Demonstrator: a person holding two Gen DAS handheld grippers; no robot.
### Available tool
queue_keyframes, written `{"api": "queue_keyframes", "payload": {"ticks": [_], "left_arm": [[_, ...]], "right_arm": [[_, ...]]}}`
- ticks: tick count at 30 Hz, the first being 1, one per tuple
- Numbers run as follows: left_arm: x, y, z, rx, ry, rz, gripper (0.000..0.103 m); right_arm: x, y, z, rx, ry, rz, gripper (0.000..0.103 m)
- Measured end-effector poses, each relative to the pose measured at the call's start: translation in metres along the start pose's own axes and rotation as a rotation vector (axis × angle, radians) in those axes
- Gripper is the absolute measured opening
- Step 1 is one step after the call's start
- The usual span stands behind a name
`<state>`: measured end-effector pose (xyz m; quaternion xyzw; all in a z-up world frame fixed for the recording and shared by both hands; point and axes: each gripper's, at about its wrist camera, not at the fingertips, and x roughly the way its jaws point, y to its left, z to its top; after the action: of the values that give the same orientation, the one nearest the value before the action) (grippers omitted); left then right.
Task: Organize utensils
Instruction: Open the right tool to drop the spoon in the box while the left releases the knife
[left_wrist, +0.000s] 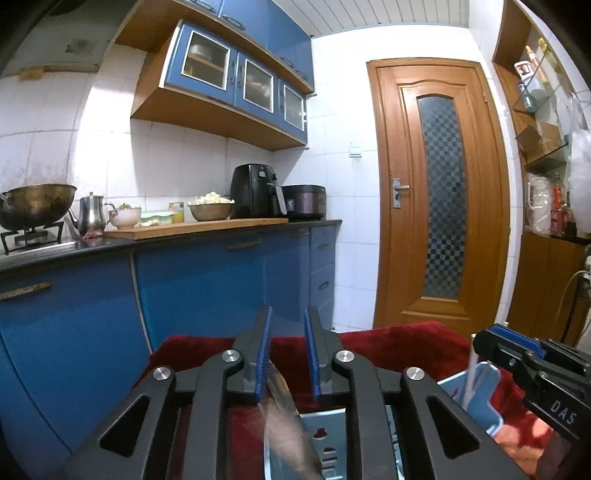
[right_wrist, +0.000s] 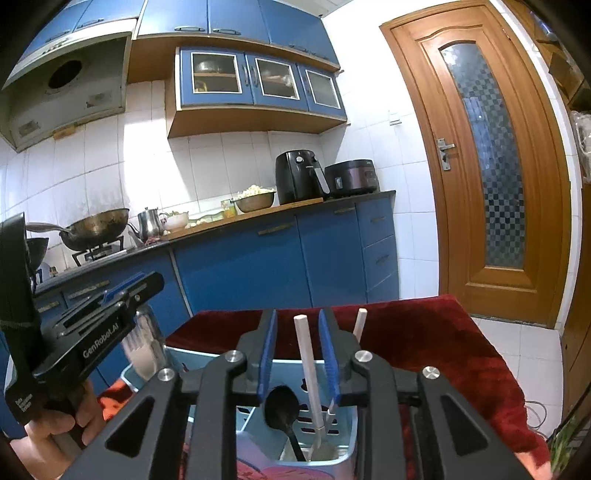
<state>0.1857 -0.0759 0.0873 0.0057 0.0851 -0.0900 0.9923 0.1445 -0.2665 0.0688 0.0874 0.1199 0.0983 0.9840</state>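
A light blue slotted utensil holder stands on a red cloth. In it are a black spoon and two white-handled utensils. One white handle rises between the jaws of my right gripper, which stand apart from it on both sides, so the gripper is open. My left gripper is open too. A blurred metal utensil hangs just below its left pad, over the holder, and no pad presses on it. Each gripper shows in the other's view: right gripper, left gripper.
Blue kitchen cabinets and a dark counter with a wok, kettle, bowls, an air fryer and a cooker run along the far wall. A wooden door stands at the right. A hand holds the left gripper.
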Motion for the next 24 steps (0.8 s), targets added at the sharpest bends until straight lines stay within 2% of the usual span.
{"api": "queue_keyframes", "payload": {"ticks": [11, 24], "left_arm": [[-0.029, 0.007, 0.01, -0.026, 0.041, -0.045, 0.021], [-0.075, 0.018, 0.008, -0.071, 0.145, -0.093, 0.021]], "right_arm": [[-0.033, 0.012, 0.009, 0.009, 0.019, 0.004, 0.026], [-0.079, 0.04, 0.006, -0.006, 0.064, 0.008, 0.026]]}}
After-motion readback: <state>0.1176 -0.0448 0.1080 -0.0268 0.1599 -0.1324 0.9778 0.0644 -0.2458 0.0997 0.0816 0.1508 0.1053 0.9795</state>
